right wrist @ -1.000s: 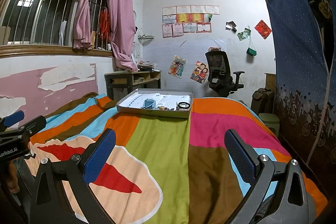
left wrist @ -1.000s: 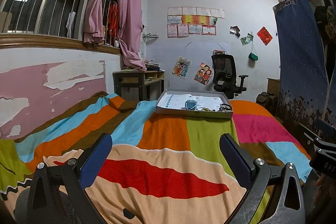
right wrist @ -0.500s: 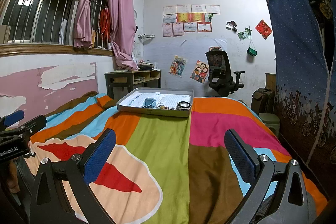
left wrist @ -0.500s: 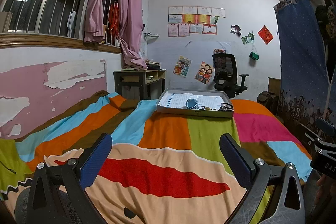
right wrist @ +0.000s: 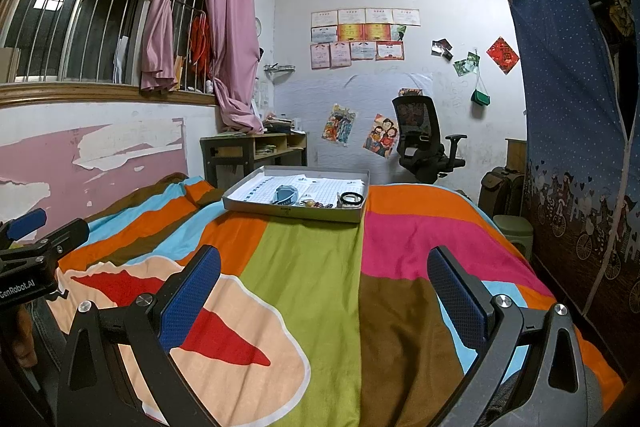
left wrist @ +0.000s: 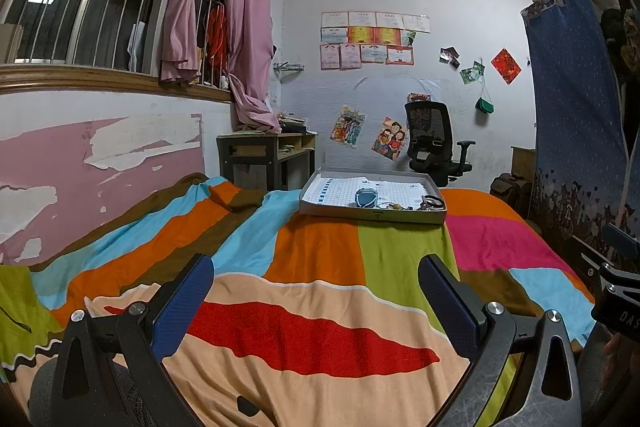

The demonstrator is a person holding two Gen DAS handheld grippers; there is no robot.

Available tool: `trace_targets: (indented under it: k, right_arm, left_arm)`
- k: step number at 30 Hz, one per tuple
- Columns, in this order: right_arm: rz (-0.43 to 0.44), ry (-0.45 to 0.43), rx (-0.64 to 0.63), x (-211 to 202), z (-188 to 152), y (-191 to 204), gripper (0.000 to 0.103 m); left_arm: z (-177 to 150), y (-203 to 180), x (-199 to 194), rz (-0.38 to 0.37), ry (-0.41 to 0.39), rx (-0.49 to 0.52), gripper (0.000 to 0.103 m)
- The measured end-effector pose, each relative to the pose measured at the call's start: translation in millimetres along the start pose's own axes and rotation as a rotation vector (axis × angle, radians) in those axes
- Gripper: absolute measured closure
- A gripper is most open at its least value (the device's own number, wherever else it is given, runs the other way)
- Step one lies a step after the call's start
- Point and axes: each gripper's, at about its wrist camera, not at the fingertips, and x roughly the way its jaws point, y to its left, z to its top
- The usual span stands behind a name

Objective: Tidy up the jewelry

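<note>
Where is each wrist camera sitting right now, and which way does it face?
Left wrist: low over the striped multicoloured bedspread, facing the shallow grey cardboard tray; open left gripper shows, right gripper at the edge.
Right wrist: beside it, same heading; open right gripper shows.
Shared: tray, black office chair.

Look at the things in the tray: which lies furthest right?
The black ring. It lies at the right end of the tray, past the small cluster of trinkets and the blue-grey case further left.
</note>
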Motion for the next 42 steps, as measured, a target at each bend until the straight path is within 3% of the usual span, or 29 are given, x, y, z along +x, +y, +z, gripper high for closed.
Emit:
trace_targets:
  k: [42]
  right_arm:
    - [0.000, 0.003, 0.002, -1.5, 1.9, 1.4, 0.001]
  left_arm:
    - [2.5, -1.5, -0.3, 0.001, 0.004, 0.001, 0.000]
